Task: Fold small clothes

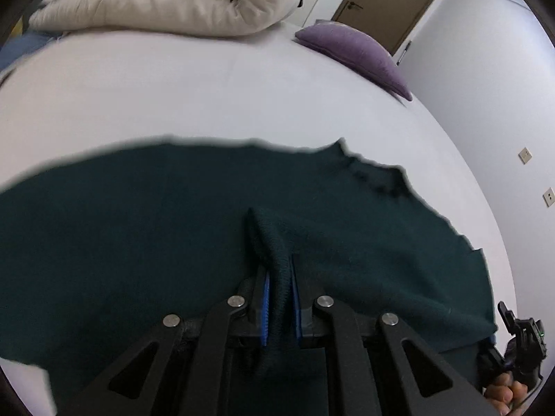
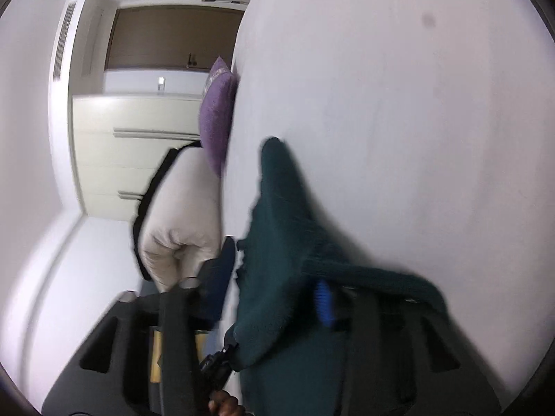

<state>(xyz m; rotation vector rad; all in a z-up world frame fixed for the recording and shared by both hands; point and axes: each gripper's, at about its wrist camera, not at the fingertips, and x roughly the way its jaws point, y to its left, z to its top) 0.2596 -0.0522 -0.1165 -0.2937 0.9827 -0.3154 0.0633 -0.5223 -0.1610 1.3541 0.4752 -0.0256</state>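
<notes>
Dark green knit sweater [image 1: 138, 242] lies spread on a white bed [image 1: 208, 86]. Left gripper [image 1: 279, 277] pinches a raised fold of it between nearly closed blue pads. Right gripper [image 2: 274, 298] — view blurred — has the sweater's edge between its jaws; I cannot tell whether they press it. Purple cushion [image 1: 350, 52] sits well apart.

A rolled cream quilted duvet [image 1: 166, 0] lies along the far edge of the pale lilac-white bed sheet [image 1: 208, 86]. A purple textured cushion [image 1: 353, 52] rests at the bed's far right corner. Beyond it stands a brown wooden door [image 1: 388, 3]; two square wall sockets [image 1: 525, 155] sit on the white wall.
</notes>
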